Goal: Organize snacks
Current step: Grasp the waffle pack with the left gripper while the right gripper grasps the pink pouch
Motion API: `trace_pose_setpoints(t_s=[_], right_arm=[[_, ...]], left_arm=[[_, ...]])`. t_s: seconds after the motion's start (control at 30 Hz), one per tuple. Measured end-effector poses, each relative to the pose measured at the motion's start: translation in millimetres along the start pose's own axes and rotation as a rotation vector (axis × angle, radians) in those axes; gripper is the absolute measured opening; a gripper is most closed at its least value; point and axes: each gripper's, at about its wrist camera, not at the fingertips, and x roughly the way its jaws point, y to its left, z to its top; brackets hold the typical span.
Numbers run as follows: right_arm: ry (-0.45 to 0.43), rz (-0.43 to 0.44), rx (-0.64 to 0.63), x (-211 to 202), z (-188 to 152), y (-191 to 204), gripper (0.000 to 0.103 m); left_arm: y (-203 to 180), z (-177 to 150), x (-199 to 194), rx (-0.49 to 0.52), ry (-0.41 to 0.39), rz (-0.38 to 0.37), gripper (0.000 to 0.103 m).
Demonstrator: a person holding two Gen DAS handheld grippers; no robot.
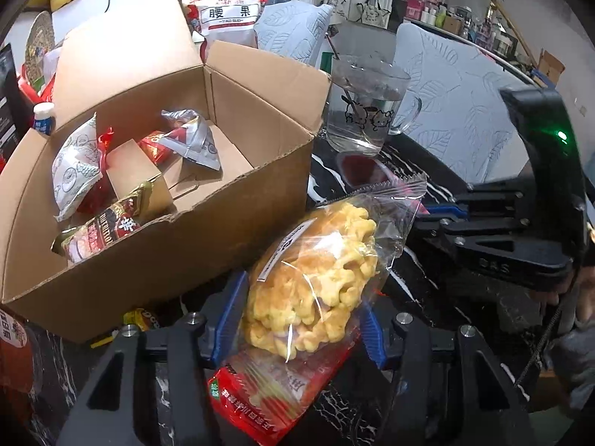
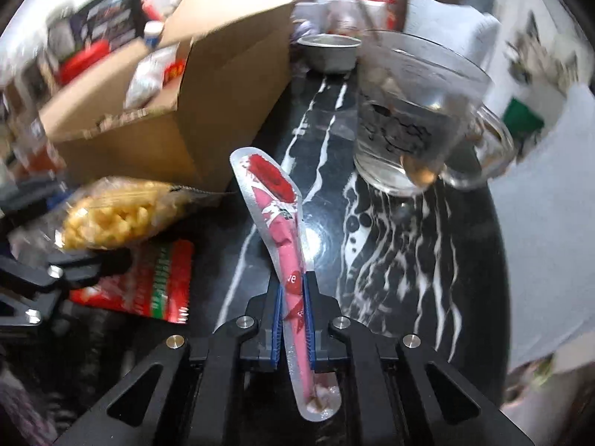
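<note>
Surroundings: glass mug (image 1: 366,106) with water stood right of the cardboard box (image 1: 156,223) on the black marbled table (image 2: 390,260); cashew bag (image 1: 227,13) behind the box
In the way: box's near wall rose just beside the puffed snack bag (image 1: 316,278)
Box contents: several snack packets (image 1: 76,165), loosely piled
Left gripper (image 1: 299,329): pinched the puffed snack bag, above a red packet (image 1: 260,397)
Right gripper (image 2: 293,319): pressed onto a pink sausage stick (image 2: 284,223), raised over the table
Right view only: metal bowl (image 2: 329,50) behind the mug
</note>
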Motion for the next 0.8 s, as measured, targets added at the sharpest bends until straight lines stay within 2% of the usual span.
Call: trace_pose_setpoints(t_s=[0.13, 0.37, 0.5, 0.8], right_arm=[[-0.014, 0.073, 0.064, -13, -11, 6, 0.01], [-0.038, 0.097, 0.091, -29, -28, 28, 0.01], [-0.05, 0.113, 0.104, -30, -27, 31, 0.01], [-0.079, 0.147, 0.093, -44, -29, 54, 0.01]], left_arm=[[-1, 0, -7, -0.014, -0.012, 0.005, 0.049], [-3, -4, -16, -0.023, -0.023, 0.031, 0.043], [-4, -5, -29, -0.028, -0.059, 0.048, 0.032], [1, -13, -50, -0.067, -0.077, 0.023, 0.031]])
